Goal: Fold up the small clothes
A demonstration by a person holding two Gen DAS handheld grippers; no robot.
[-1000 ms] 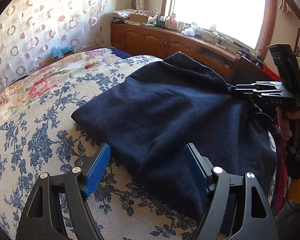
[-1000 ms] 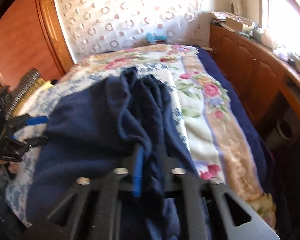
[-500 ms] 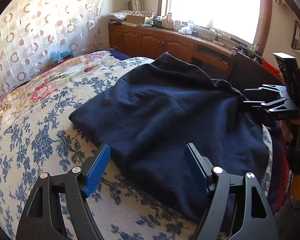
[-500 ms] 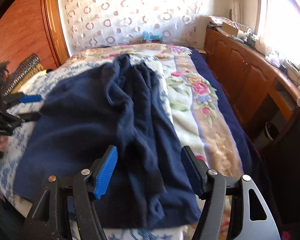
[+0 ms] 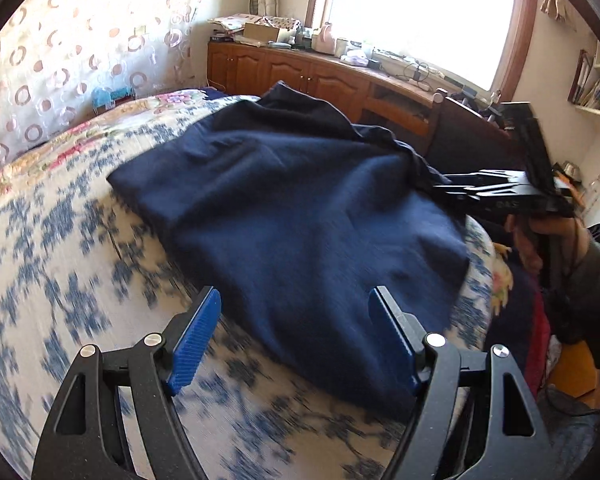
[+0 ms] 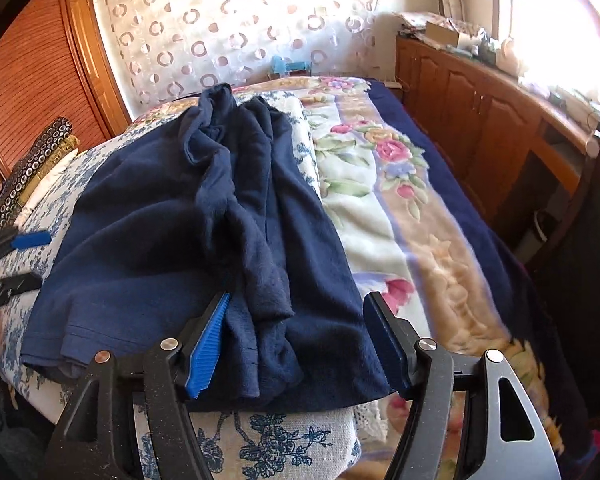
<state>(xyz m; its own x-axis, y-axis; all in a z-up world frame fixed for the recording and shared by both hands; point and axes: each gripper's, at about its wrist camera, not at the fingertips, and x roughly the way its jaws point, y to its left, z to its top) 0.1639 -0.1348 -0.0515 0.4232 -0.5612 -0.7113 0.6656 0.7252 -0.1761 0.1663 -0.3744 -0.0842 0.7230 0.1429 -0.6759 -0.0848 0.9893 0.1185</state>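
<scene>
A dark navy garment [image 5: 300, 200] lies spread on a white cloth with blue flowers [image 5: 60, 240] on the bed. Its right part is bunched into long folds [image 6: 252, 200]. My left gripper [image 5: 295, 292] is open above the garment's near edge, with nothing between its blue pads [image 5: 196, 340]. My right gripper [image 6: 299, 296] is open over the near hem; the folds lie under and between its fingers without being pinched. In the left wrist view the right gripper [image 5: 440, 188] sits at the garment's far right edge, held by a hand [image 5: 540, 236]. The left gripper [image 6: 24, 260] shows at the right wrist view's left edge.
A flowered blanket [image 6: 380, 168] with a dark blue border covers the bed to the right of the garment. Wooden cabinets [image 6: 480, 108] with clutter on top run under the window. A wooden wardrobe [image 6: 32, 80] and patterned fabric [image 6: 32, 160] stand at the left.
My right gripper, shut on the bunched folds a second ago, has opened and let them go; they now lie flatter. My left gripper has drawn back from the garment, still open.
</scene>
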